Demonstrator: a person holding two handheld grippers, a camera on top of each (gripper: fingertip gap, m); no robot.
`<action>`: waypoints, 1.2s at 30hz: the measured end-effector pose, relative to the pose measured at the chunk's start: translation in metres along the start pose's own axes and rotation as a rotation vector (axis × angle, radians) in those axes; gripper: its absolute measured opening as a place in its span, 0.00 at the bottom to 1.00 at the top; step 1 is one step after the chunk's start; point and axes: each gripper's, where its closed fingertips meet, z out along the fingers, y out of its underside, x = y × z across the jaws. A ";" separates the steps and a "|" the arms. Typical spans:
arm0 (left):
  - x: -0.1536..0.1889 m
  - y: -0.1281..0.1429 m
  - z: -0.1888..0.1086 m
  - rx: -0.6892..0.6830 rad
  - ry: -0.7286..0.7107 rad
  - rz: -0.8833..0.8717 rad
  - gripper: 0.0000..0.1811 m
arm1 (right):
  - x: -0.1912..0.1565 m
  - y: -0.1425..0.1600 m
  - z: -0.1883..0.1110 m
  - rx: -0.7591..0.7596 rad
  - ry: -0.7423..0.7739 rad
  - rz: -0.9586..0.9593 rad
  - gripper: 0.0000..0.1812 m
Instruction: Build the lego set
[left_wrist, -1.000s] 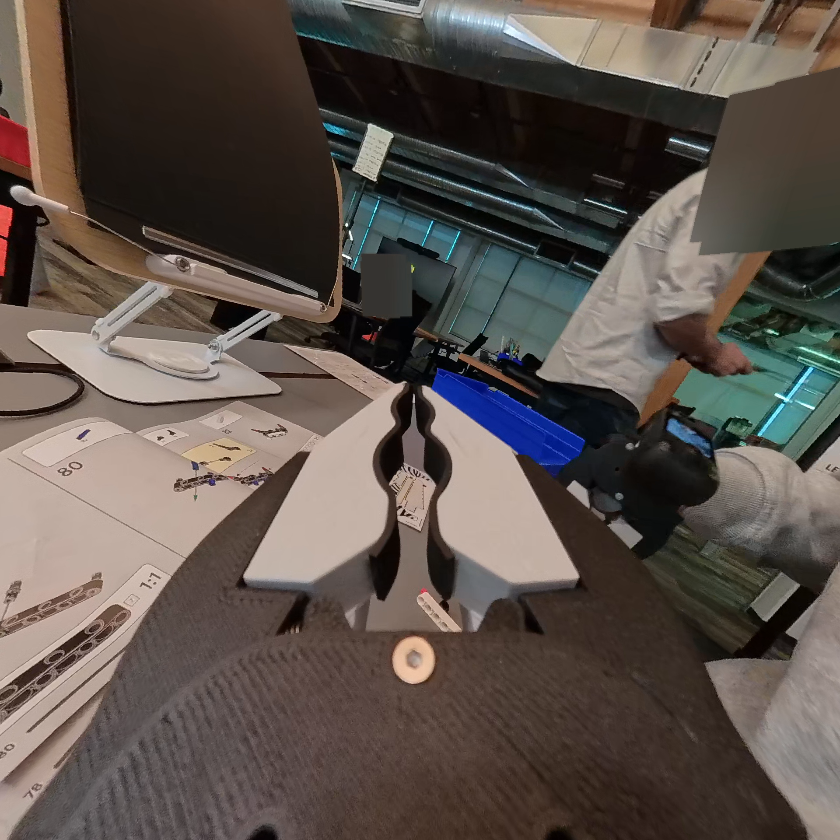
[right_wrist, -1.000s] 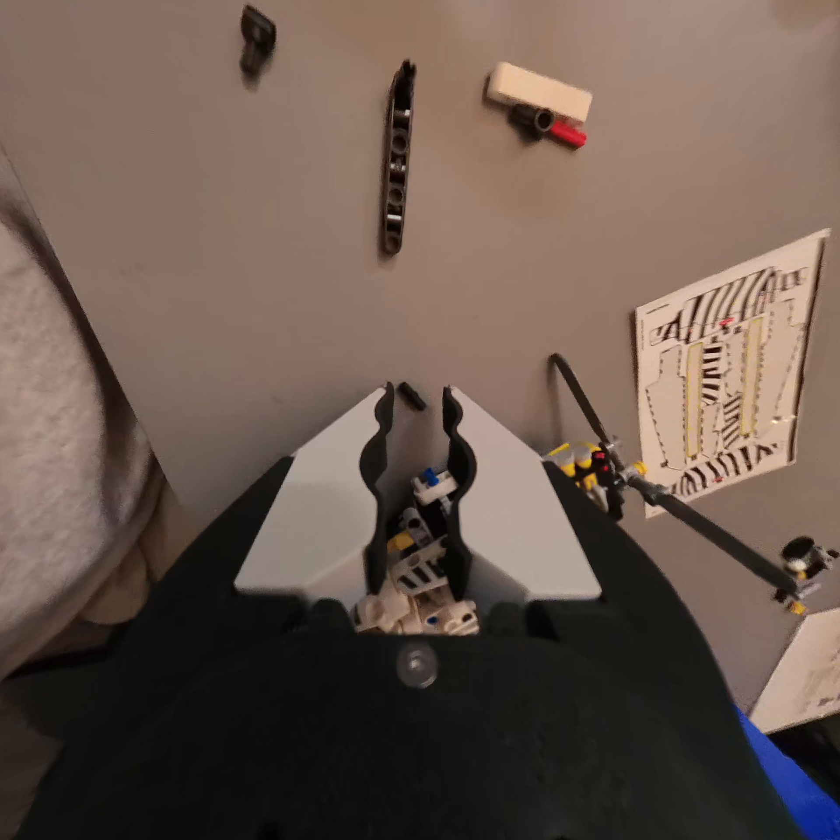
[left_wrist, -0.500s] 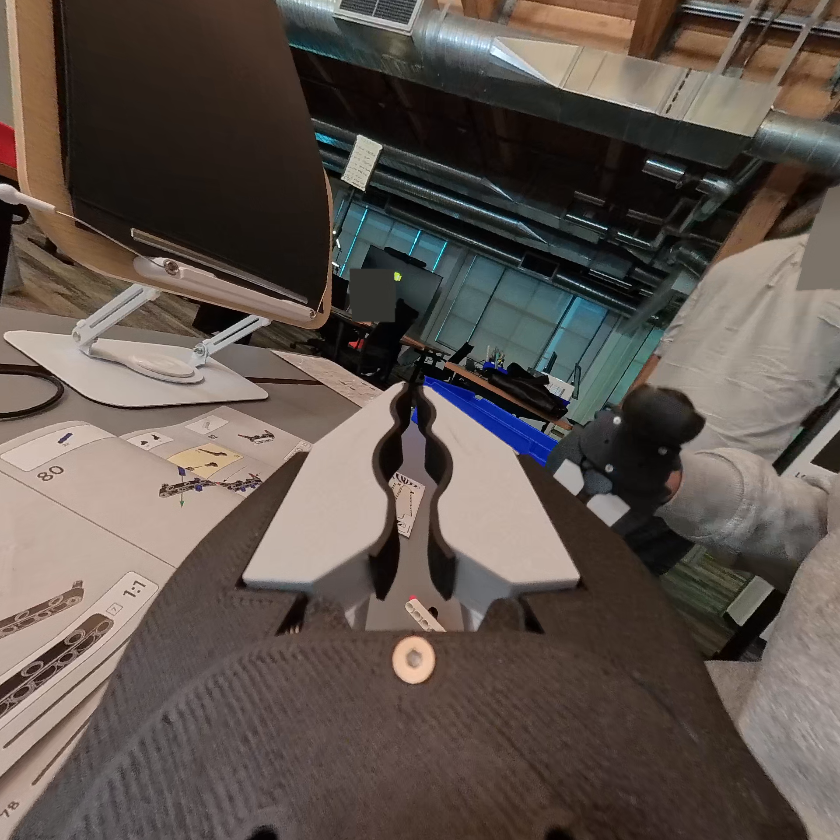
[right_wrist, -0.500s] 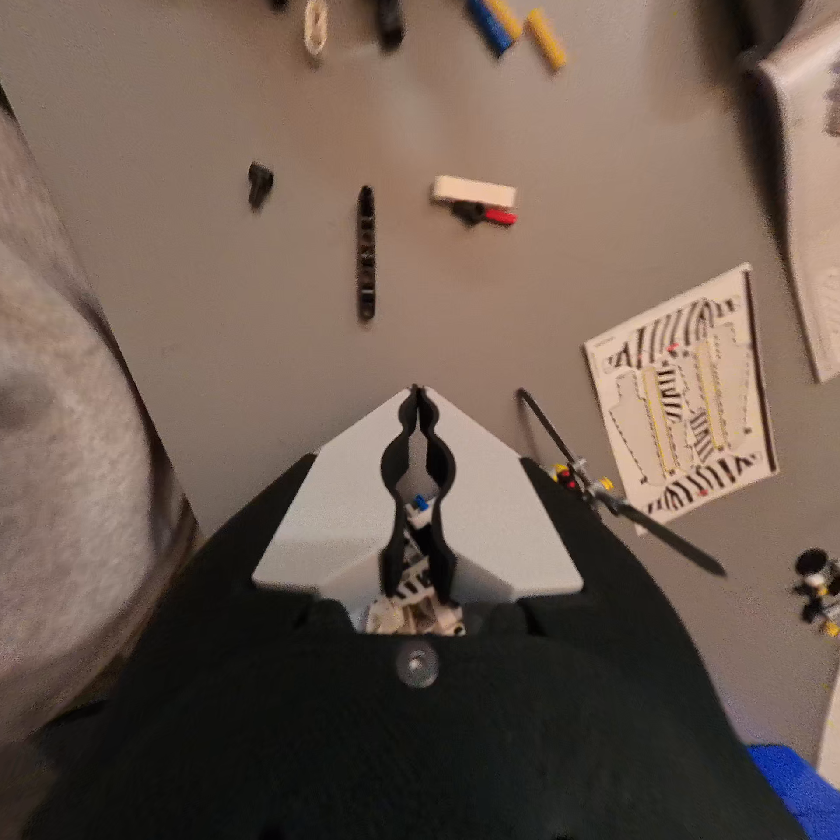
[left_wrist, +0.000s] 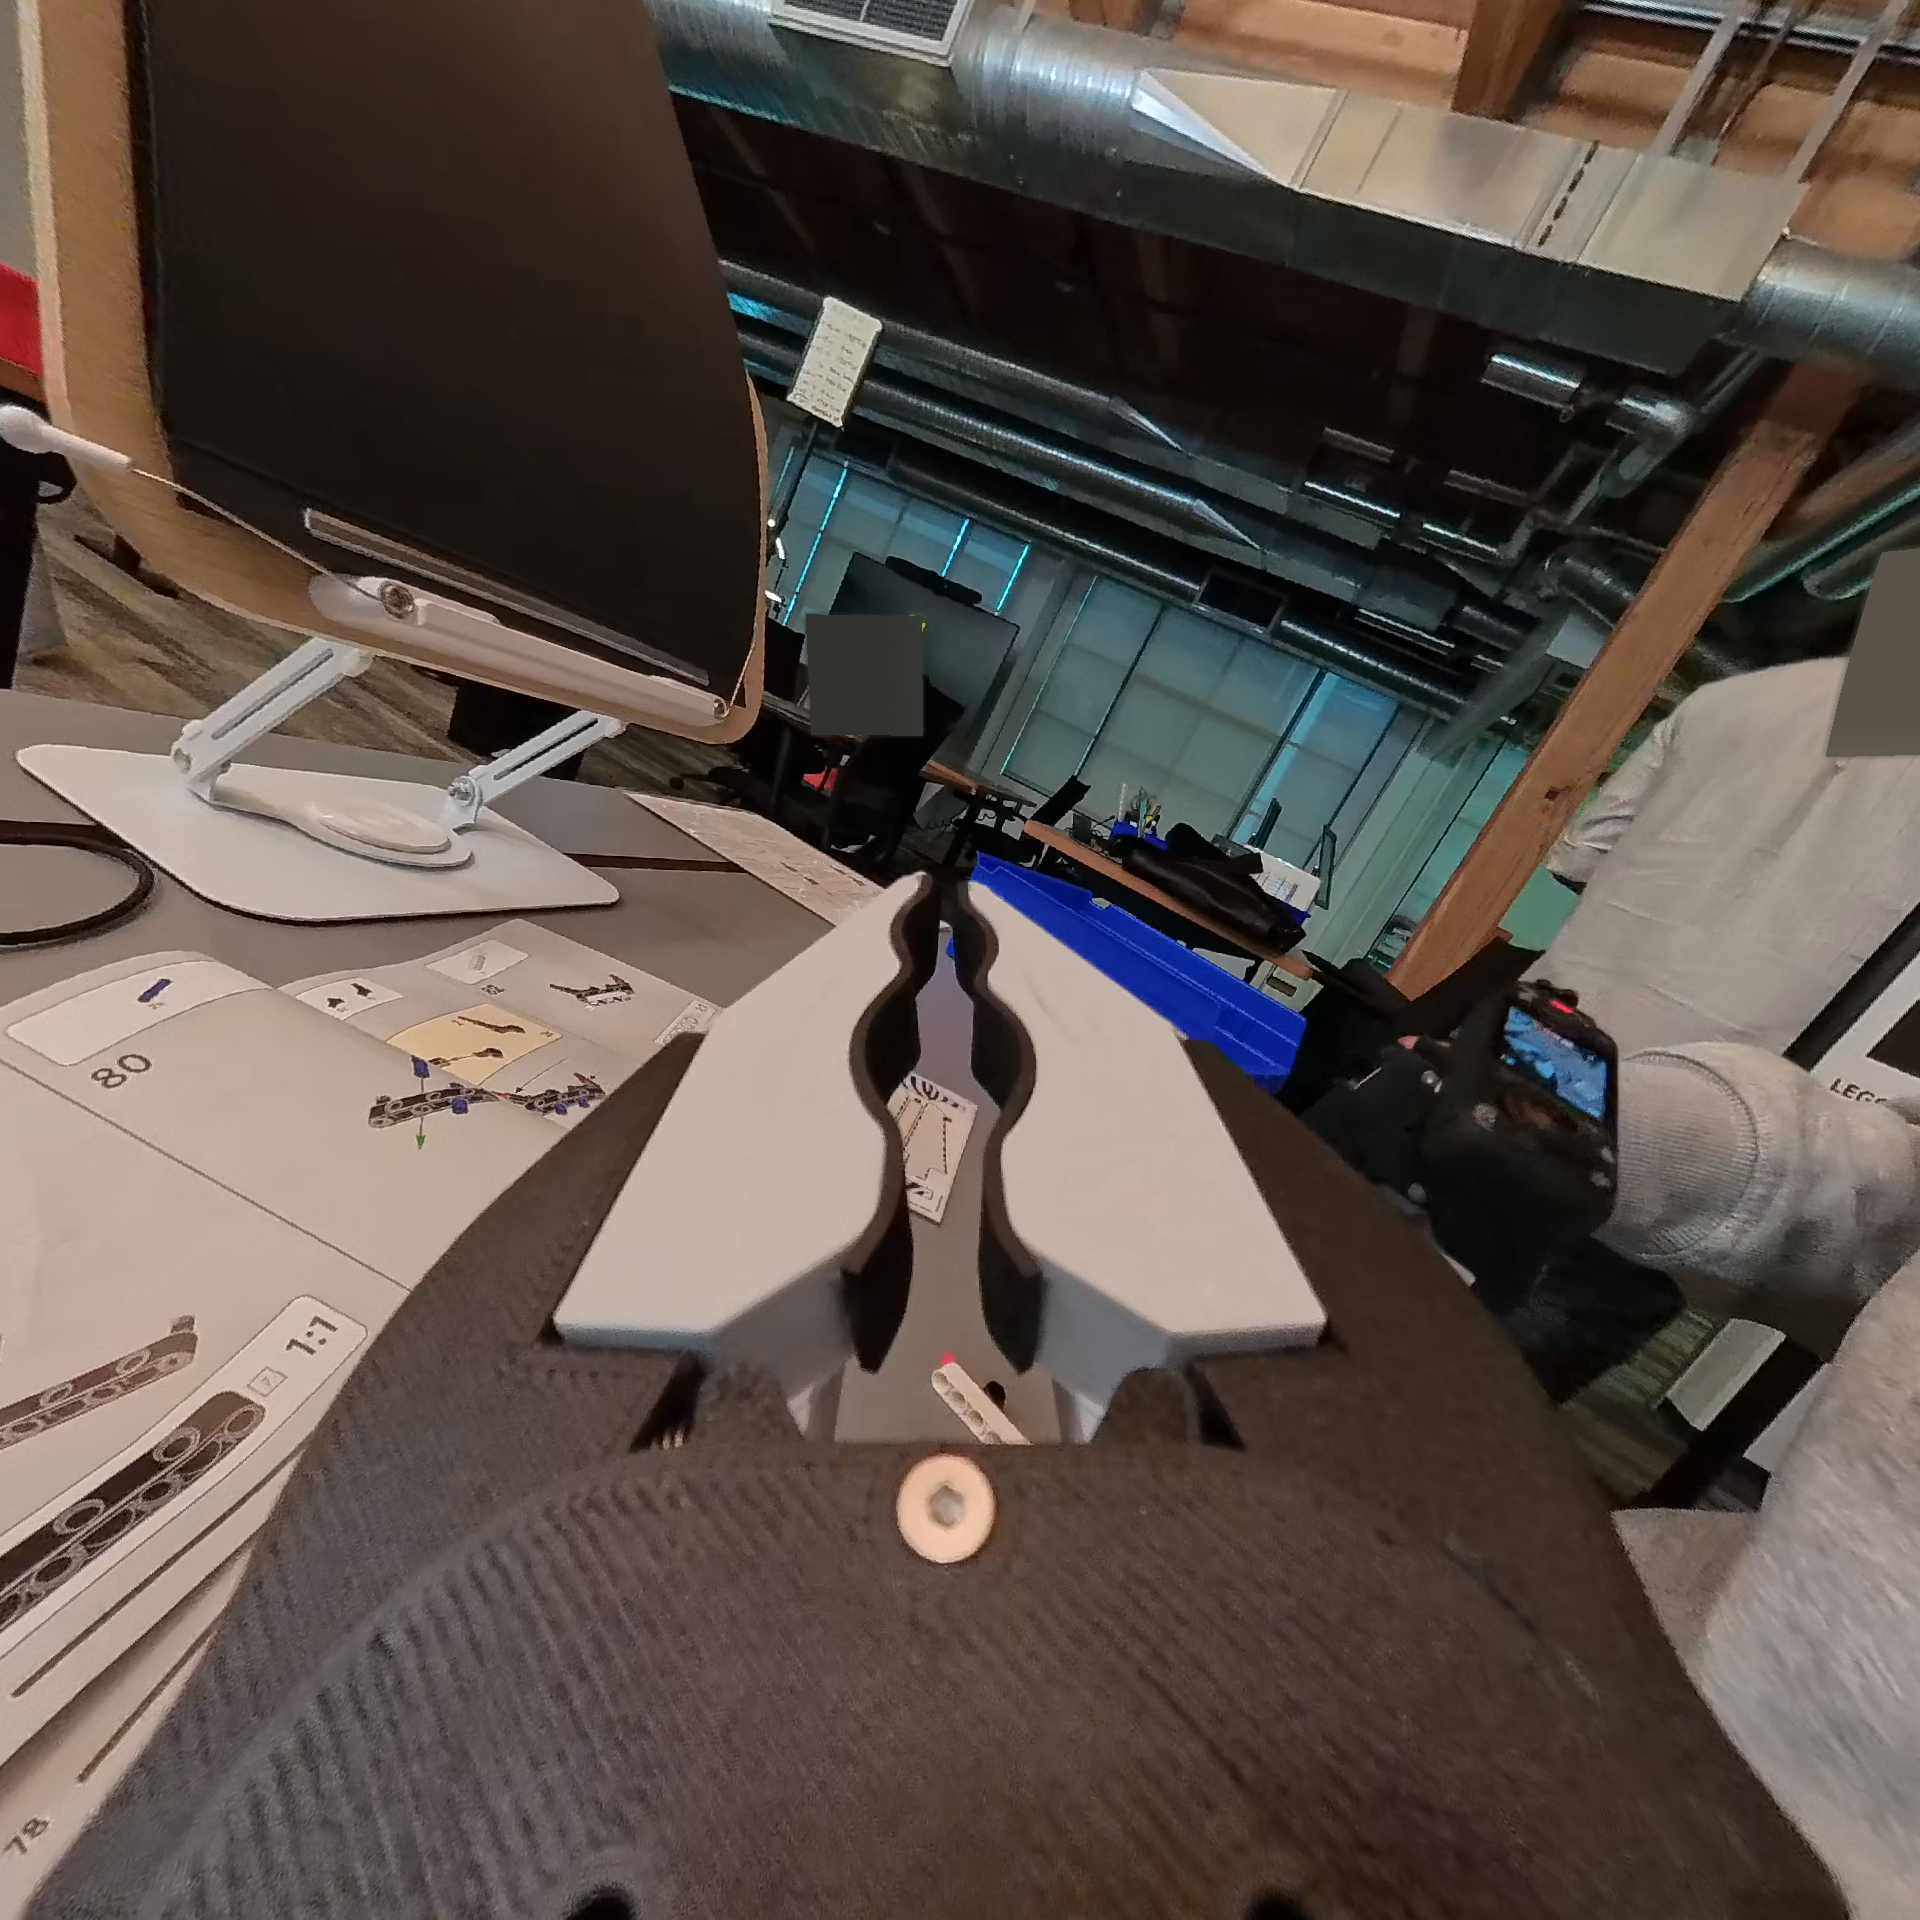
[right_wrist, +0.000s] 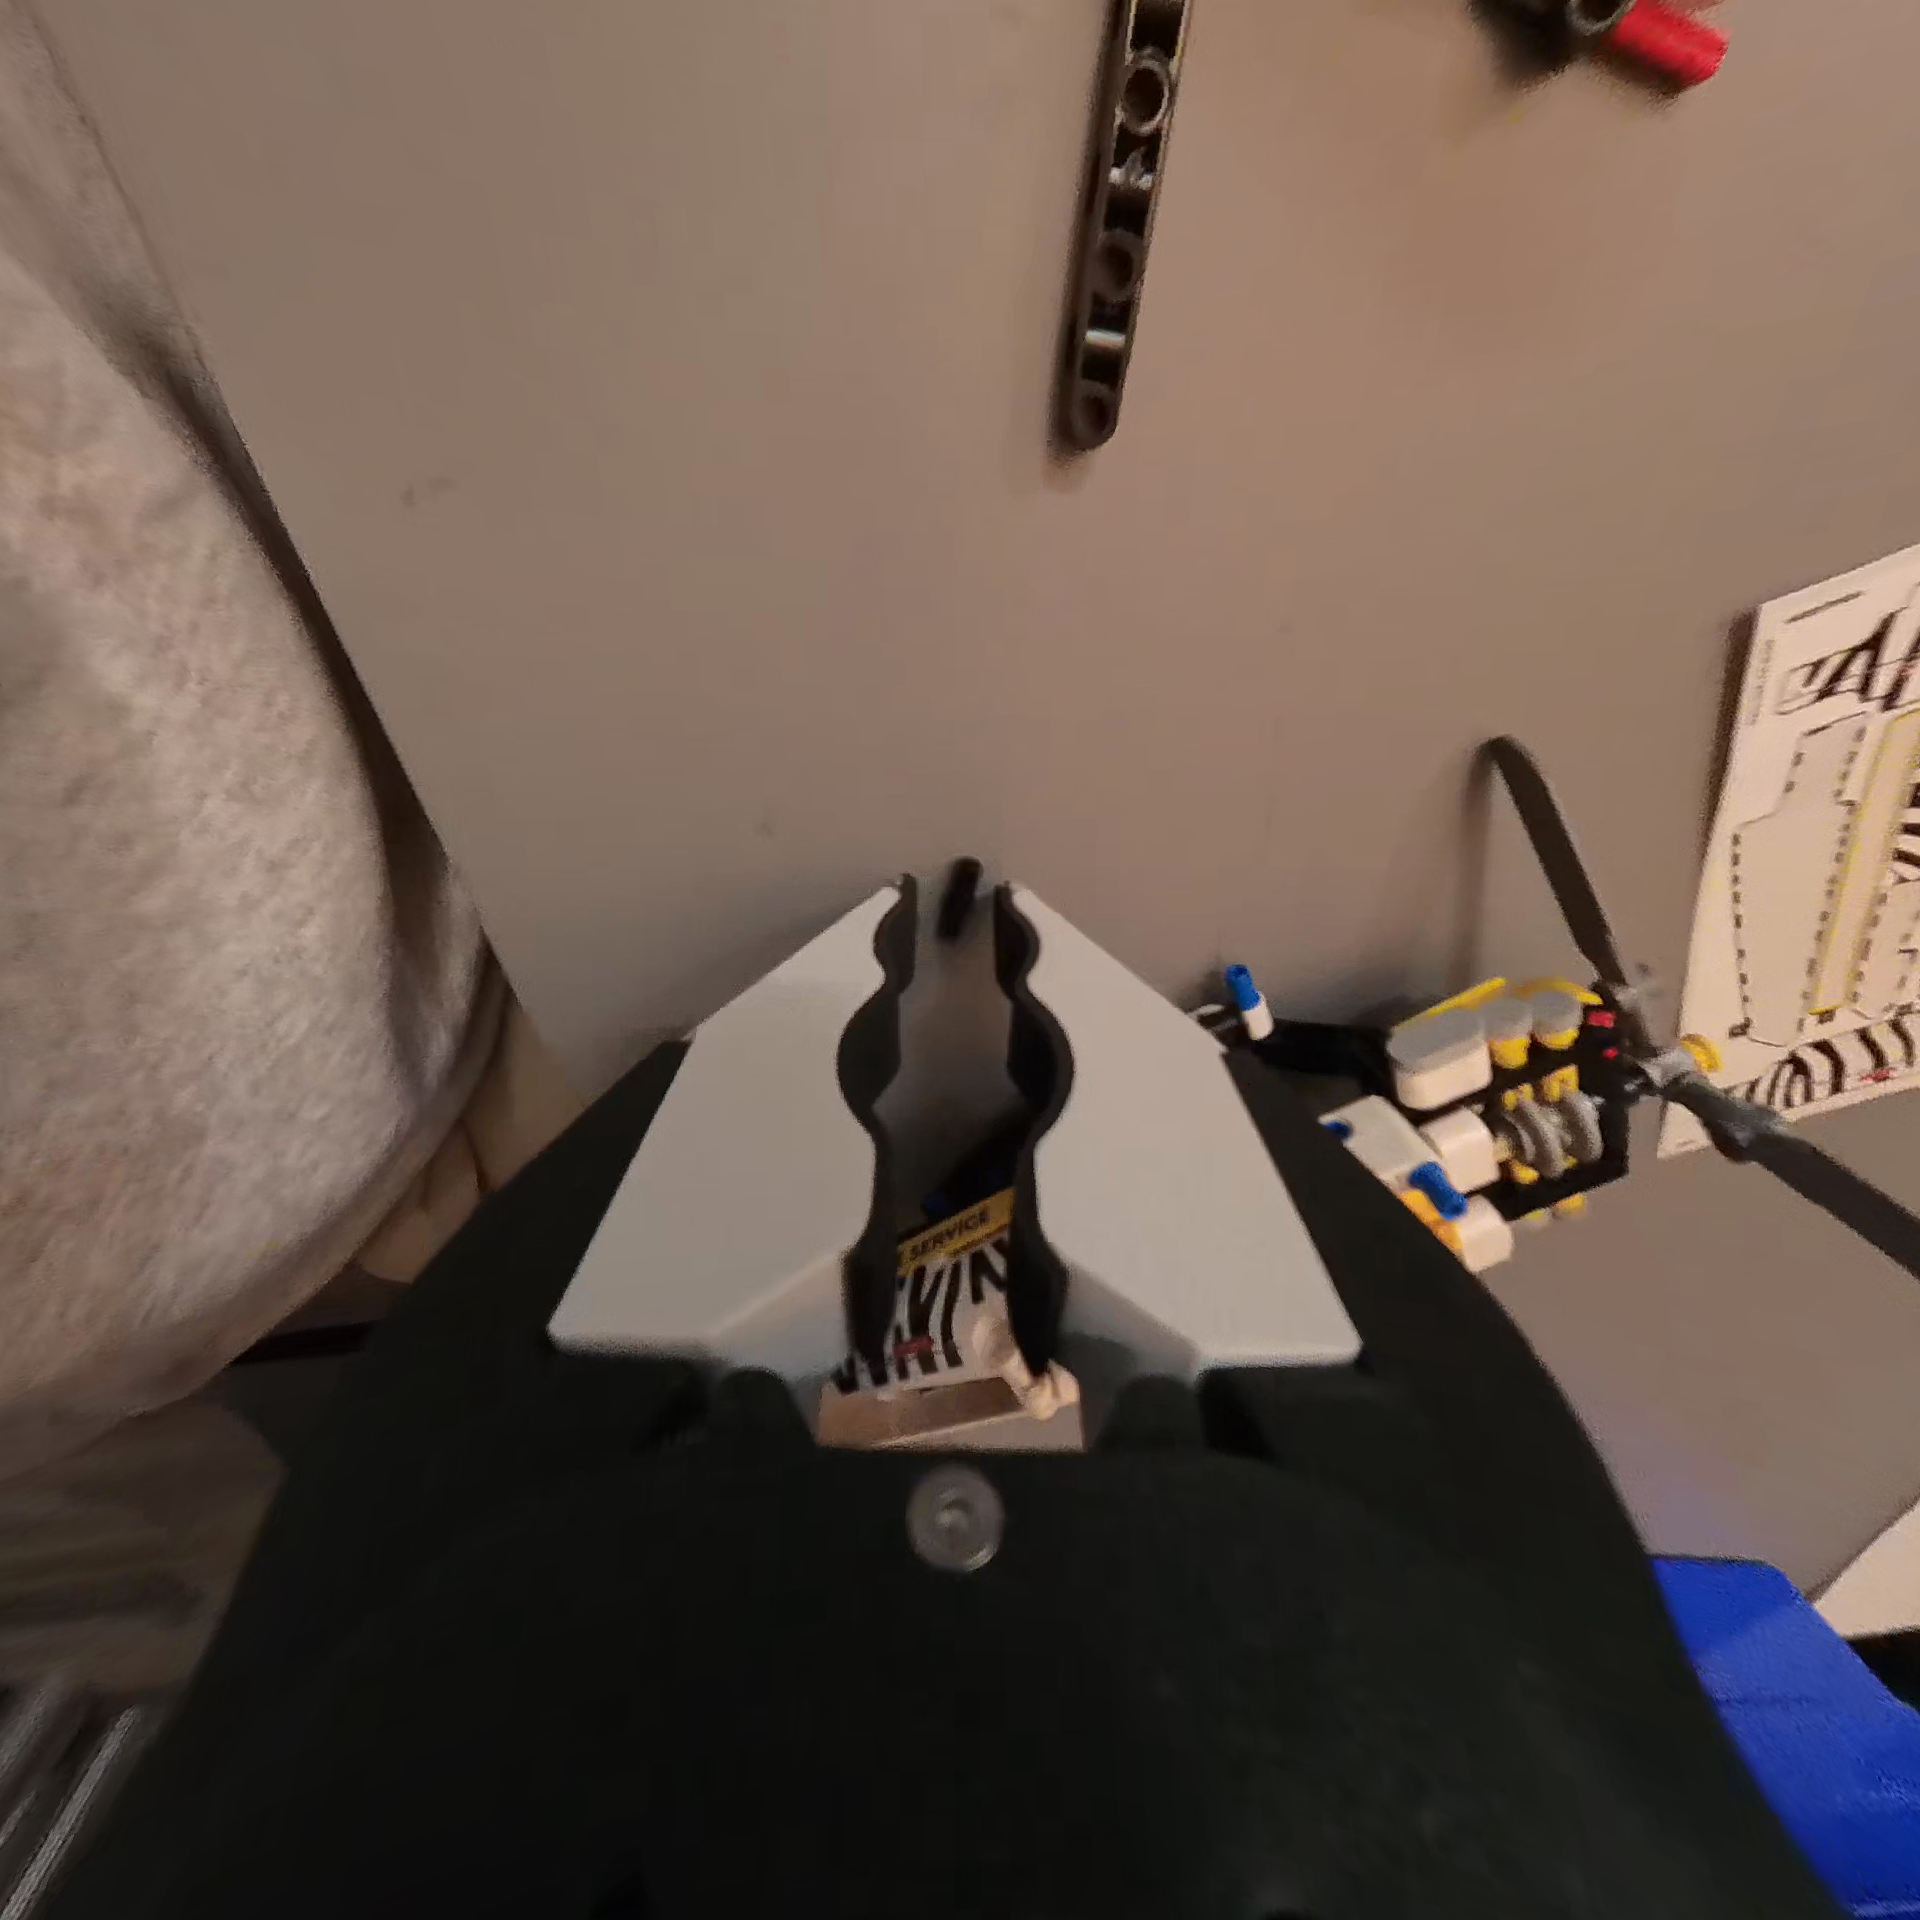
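Your right gripper (right_wrist: 951, 899) is hovering with fingers parted around a small black pin (right_wrist: 958, 900).
Your left gripper (left_wrist: 940, 904) is idling, nearly closed, holding nothing.

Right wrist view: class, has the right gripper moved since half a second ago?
Yes. The right gripper has come closer to the long black holed beam, which looms larger.

My grey table (right_wrist: 644, 540) carries a black beam (right_wrist: 1117, 229), a red-and-black pin piece (right_wrist: 1621, 26), a small black pin (right_wrist: 958, 902), the half-built model (right_wrist: 1475, 1101) and a sticker sheet (right_wrist: 1829, 862) just beside it. Farther along it I see the open manual (left_wrist: 239, 1164), a white stand (left_wrist: 312, 842), a black cable (left_wrist: 73, 904) and a blue bin (left_wrist: 1132, 966).
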 end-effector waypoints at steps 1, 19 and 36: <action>0.000 -0.001 -0.001 0.005 0.000 -0.003 0.00 | 0.000 0.001 0.002 -0.013 -0.004 0.000 0.05; 0.095 0.013 0.011 -0.060 0.567 -0.187 0.08 | 0.081 -0.080 -0.160 0.813 0.540 0.158 0.02; 0.109 0.054 0.065 -0.172 0.514 -0.307 0.02 | 0.084 -0.097 -0.170 0.498 0.993 -0.227 0.01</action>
